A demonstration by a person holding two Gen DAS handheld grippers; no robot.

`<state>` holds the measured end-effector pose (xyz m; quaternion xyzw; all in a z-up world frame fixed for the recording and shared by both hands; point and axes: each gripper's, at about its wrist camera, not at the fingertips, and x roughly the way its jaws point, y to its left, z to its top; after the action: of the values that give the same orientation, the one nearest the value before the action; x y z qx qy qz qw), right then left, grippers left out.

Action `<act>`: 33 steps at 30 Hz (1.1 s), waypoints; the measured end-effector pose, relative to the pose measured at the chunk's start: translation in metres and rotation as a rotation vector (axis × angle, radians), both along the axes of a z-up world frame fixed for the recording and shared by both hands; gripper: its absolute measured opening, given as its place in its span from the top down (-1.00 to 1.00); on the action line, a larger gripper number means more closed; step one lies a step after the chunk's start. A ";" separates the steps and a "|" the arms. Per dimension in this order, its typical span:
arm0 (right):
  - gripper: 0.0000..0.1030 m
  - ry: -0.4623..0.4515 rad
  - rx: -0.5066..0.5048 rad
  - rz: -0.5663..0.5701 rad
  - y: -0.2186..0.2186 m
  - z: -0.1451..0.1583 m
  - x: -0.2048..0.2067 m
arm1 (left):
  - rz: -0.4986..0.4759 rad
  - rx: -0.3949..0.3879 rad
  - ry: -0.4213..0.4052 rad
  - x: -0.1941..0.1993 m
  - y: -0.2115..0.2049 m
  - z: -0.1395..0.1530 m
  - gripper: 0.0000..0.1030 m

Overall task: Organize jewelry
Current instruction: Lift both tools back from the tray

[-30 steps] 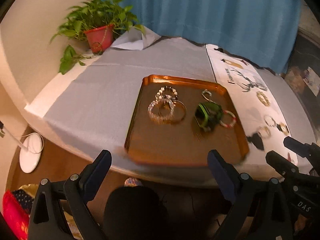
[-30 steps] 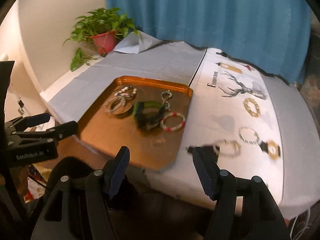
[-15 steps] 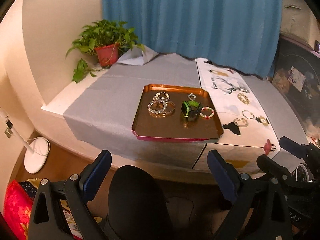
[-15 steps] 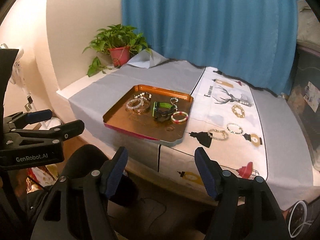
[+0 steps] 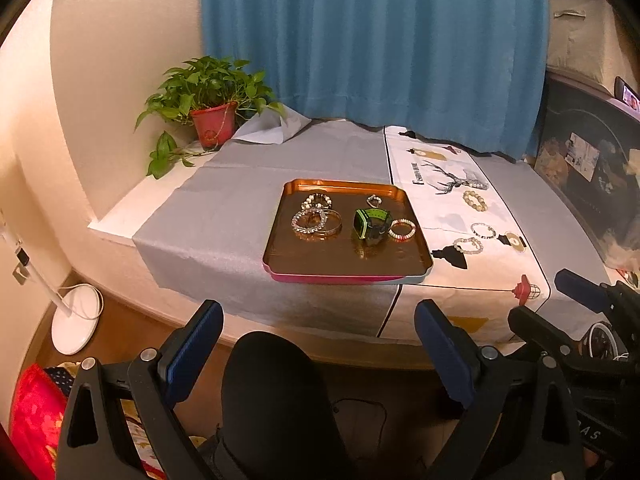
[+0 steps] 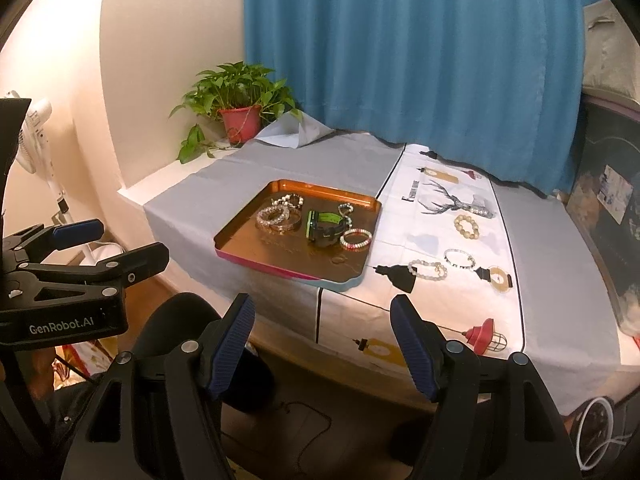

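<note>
A copper tray (image 5: 348, 266) (image 6: 248, 244) sits near the table's front edge. In it lie a green and black watch (image 5: 371, 222) (image 6: 324, 229), a red and white bead bracelet (image 5: 402, 229) (image 6: 356, 239), clear and metal bangles (image 5: 316, 219) (image 6: 279, 217), a pearl bracelet (image 5: 316, 201) and a small ring (image 5: 375, 200). Three bead bracelets (image 5: 475, 200) (image 6: 466, 226) lie on the white printed cloth (image 5: 452, 216) to the right. My left gripper (image 5: 318, 344) (image 6: 110, 246) and right gripper (image 6: 322, 338) (image 5: 560, 300) are open, empty, held back off the table.
A potted plant (image 5: 210, 112) (image 6: 240, 114) stands at the back left corner before a blue curtain (image 5: 372, 40). A black chair back (image 5: 276, 392) is below the grippers. A white fan base (image 5: 76, 322) is on the floor at left. Dark furniture (image 5: 592, 172) stands at right.
Both grippers have pulled back and up from the table, so the tray and bracelets look smaller and farther. Both stay open. Nothing on the table has moved.
</note>
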<state>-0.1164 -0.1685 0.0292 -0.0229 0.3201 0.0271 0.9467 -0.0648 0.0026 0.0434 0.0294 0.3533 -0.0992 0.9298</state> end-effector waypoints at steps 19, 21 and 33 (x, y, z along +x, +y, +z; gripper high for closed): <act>-0.39 0.047 0.015 -0.012 -0.010 -0.012 0.011 | -0.016 0.027 0.056 0.014 -0.009 -0.017 -0.85; -0.39 0.055 0.020 -0.014 -0.012 -0.014 0.013 | -0.018 0.030 0.062 0.017 -0.011 -0.018 -0.85; -0.39 0.093 0.046 -0.027 -0.025 -0.027 0.030 | -0.033 0.064 0.091 0.032 -0.025 -0.027 -0.85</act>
<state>-0.0867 -0.1933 0.0024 0.0042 0.3634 0.0228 0.9314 -0.0330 -0.0225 0.0163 0.0605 0.3978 -0.1043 0.9095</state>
